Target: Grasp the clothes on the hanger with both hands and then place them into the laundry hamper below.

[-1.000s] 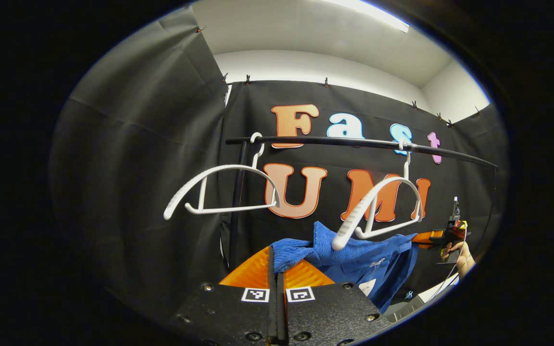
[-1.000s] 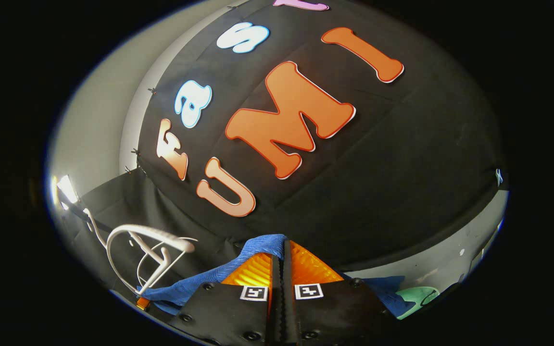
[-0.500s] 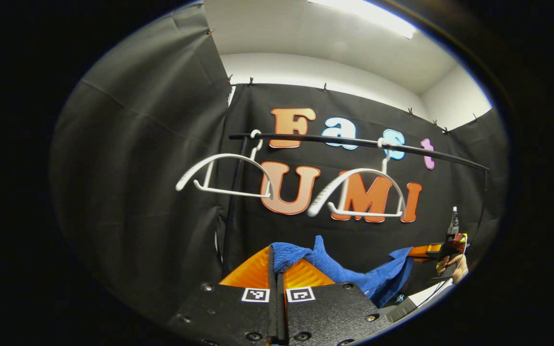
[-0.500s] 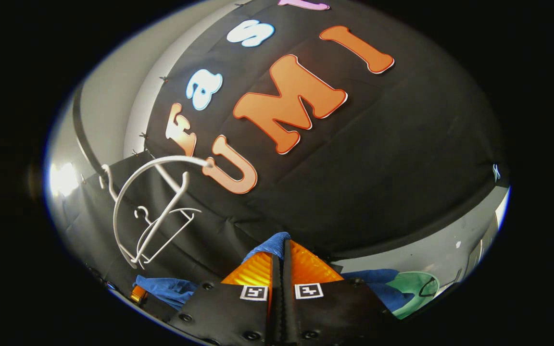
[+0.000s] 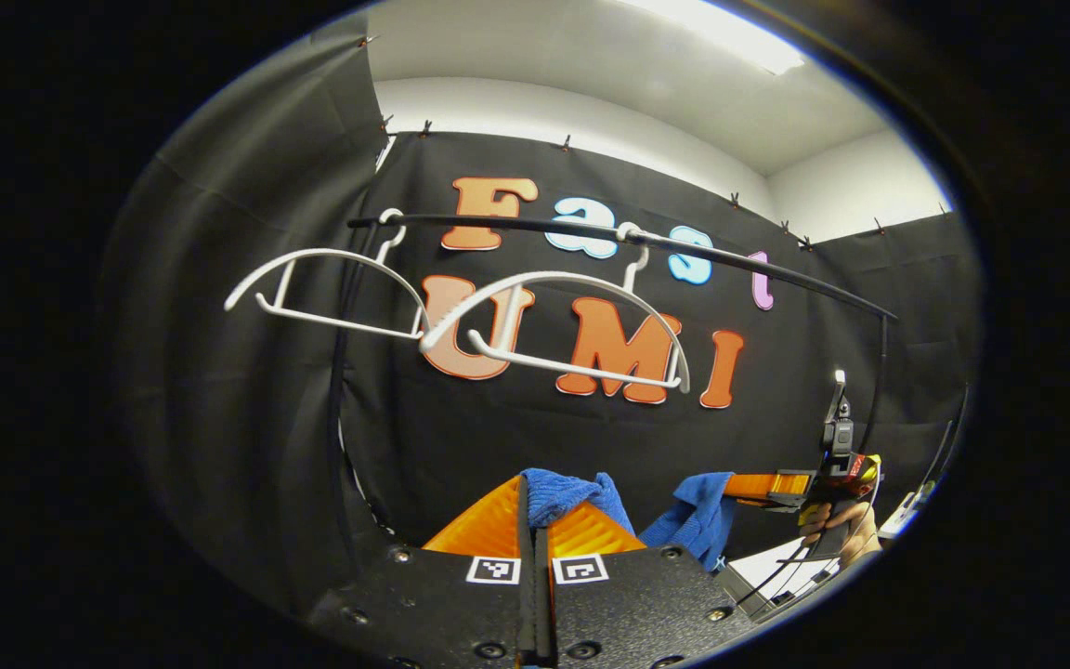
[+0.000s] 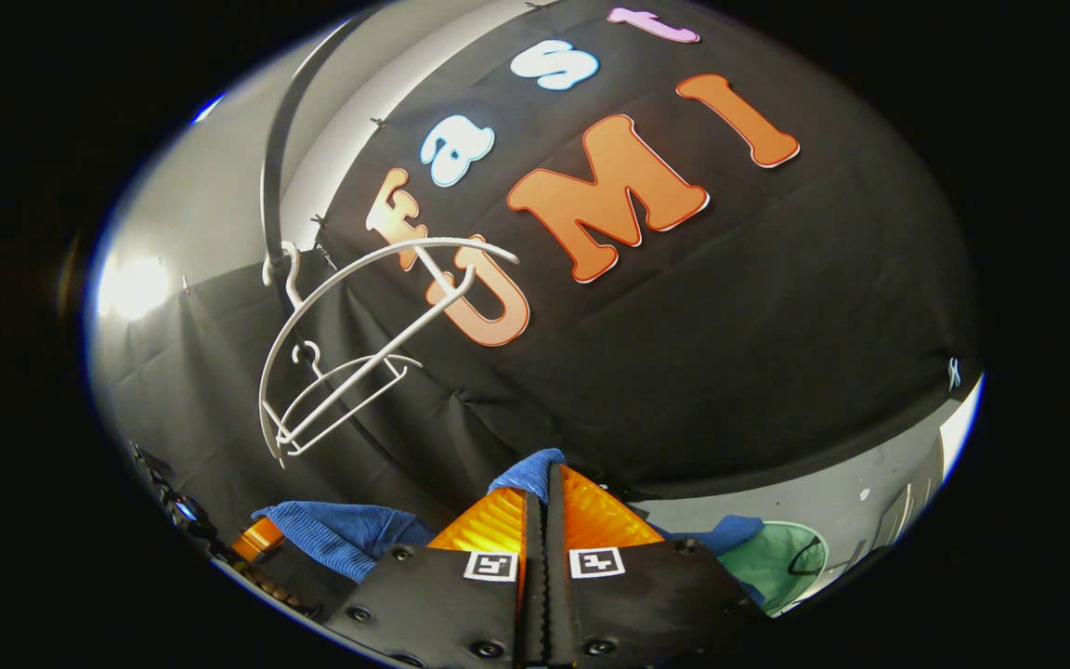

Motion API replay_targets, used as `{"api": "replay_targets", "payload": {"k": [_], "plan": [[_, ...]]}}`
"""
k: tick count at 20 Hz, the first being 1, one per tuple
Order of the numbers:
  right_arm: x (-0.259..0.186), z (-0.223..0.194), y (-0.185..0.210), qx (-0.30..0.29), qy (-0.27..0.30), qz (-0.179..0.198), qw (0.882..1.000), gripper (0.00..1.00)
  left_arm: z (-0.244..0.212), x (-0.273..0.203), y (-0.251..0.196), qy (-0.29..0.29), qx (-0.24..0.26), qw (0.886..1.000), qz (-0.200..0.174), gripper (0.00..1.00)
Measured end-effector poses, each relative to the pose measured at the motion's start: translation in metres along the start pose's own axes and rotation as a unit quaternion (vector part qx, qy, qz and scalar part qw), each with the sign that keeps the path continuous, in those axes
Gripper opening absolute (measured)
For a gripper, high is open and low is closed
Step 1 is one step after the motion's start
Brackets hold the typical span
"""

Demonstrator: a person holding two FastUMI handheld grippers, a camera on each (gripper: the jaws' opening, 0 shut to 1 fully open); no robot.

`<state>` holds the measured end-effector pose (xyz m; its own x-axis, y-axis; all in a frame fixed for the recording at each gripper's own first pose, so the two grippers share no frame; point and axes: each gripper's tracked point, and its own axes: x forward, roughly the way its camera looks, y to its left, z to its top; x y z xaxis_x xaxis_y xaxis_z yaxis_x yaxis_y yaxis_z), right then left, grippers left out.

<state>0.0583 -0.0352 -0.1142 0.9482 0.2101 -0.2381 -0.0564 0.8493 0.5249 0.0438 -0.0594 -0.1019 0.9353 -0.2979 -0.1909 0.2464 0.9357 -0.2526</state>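
Blue knitted cloth (image 5: pixel 561 491) is seen pinched at the tips of the left gripper (image 5: pixel 535 506) in the left gripper view, the two fingers pressed together on a bunched fold of it. From there the garment runs to the right, where another fold is clamped by the right gripper (image 5: pixel 758 485), which is held in a hand (image 5: pixel 834 530) farther off. Above, two bare white plastic hangers (image 5: pixel 554 325) are hung side by side on a black curved rail (image 5: pixel 684 246), well clear of the cloth.

In the right gripper view, the right gripper's own fingers are closed on a blue tuft that sticks out at their tips. More of the garment is spread to the lower left, toward the left gripper (image 6: pixel 256 539), whose tip is partly visible there. The white hangers are seen at the left, hooked on the rail. A green mesh laundry hamper (image 6: pixel 776 567) is seen at the lower right, below the cloth and apart from it.
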Motion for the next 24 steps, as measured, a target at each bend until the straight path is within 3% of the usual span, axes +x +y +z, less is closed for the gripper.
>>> {"api": "replay_targets", "payload": {"k": [7, 14, 18, 24], "plan": [[-0.017, -0.007, -0.003, -0.088, -0.018, -0.034, 0.995, 0.07, -0.027, 0.032, -0.056, 0.027, 0.024, 0.999, -0.026, 0.00], [-0.032, 0.005, -0.010, -0.163, -0.059, -0.063, 0.983, 0.07, -0.037, 0.072, -0.109, 0.031, 0.054, 0.996, -0.058, 0.00], [-0.034, -0.006, -0.030, -0.190, -0.056, -0.078, 0.977, 0.07, -0.072, 0.094, -0.115, 0.056, 0.066, 0.994, -0.066, 0.00], [-0.021, -0.044, -0.074, -0.206, -0.023, -0.101, 0.973, 0.07, -0.141, 0.123, -0.099, 0.115, 0.045, 0.991, -0.048, 0.00]]}}
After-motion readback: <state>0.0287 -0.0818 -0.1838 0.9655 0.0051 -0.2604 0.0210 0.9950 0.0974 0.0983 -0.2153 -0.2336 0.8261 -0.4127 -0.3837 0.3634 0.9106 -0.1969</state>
